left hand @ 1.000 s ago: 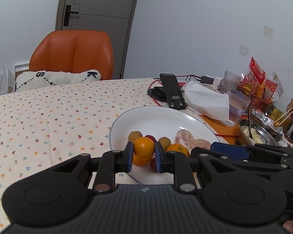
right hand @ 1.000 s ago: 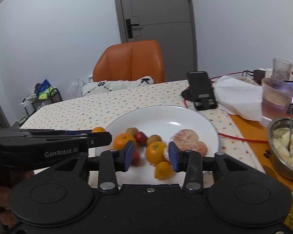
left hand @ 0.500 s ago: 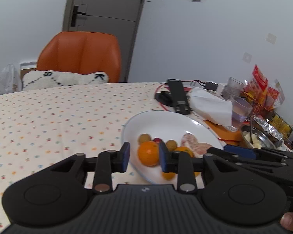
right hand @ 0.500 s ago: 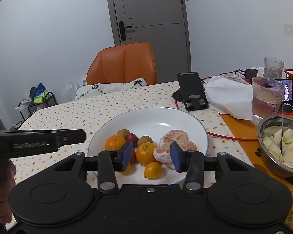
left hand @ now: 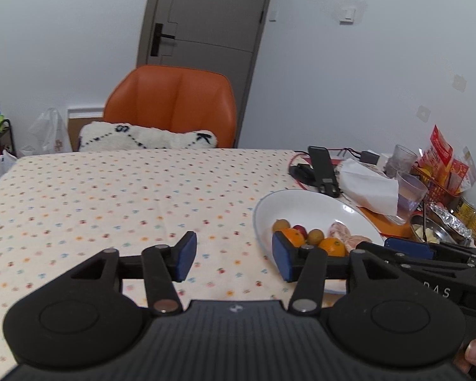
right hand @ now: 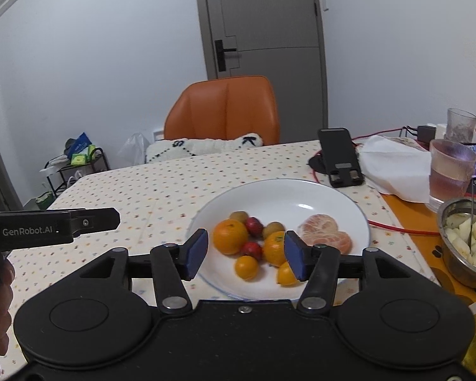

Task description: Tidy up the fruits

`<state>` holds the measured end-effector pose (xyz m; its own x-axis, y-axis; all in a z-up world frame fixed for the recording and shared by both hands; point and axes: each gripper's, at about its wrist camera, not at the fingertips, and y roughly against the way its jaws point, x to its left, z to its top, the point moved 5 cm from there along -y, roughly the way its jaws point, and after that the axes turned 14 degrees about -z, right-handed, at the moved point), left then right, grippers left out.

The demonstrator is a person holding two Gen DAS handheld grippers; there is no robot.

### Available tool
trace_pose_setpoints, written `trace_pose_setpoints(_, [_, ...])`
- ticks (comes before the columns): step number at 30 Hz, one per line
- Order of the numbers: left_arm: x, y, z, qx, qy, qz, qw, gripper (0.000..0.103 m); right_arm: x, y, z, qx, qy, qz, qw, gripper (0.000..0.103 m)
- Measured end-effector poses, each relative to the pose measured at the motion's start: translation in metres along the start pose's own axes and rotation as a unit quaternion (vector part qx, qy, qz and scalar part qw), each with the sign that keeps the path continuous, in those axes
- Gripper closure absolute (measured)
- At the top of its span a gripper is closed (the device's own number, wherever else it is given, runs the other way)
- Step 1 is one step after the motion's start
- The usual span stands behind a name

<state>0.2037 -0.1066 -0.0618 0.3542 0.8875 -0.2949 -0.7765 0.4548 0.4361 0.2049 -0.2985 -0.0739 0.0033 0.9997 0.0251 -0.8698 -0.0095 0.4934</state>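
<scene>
White plate (right hand: 333,197) holds oranges (right hand: 230,236), a peeled mandarin (right hand: 323,233); both hand-held grippers (left hand: 233,258) (right hand: 246,254) gape empty.

A white plate (right hand: 349,203) is holding orange mandarins (right hand: 230,236) and red fruits (right hand: 254,224). A cream tablecloth (left hand: 111,197) is showing multicoloured dots. An orange chair (right hand: 225,111) is facing a grey door (right hand: 263,22).

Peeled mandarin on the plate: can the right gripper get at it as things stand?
Probably yes. The right gripper is open and empty just short of the white plate; the peeled mandarin lies uncovered at the plate's right, nothing stacked on it. An orange sits close beside.
</scene>
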Motion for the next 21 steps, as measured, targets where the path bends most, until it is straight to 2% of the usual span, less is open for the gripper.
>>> trace_pose_setpoints(6, [0.010,0.030,-0.005,-0.013,0.005,0.022,0.9997,0.039,0.021,0.015,0.000,-0.012,0.013,0.017,1.000,0.042])
trace_pose_setpoints(21, [0.014,0.099,-0.015,-0.050,0.006,0.053,0.9973,0.031,0.058,0.063,0.002,-0.049,0.038,0.048,0.997,0.037])
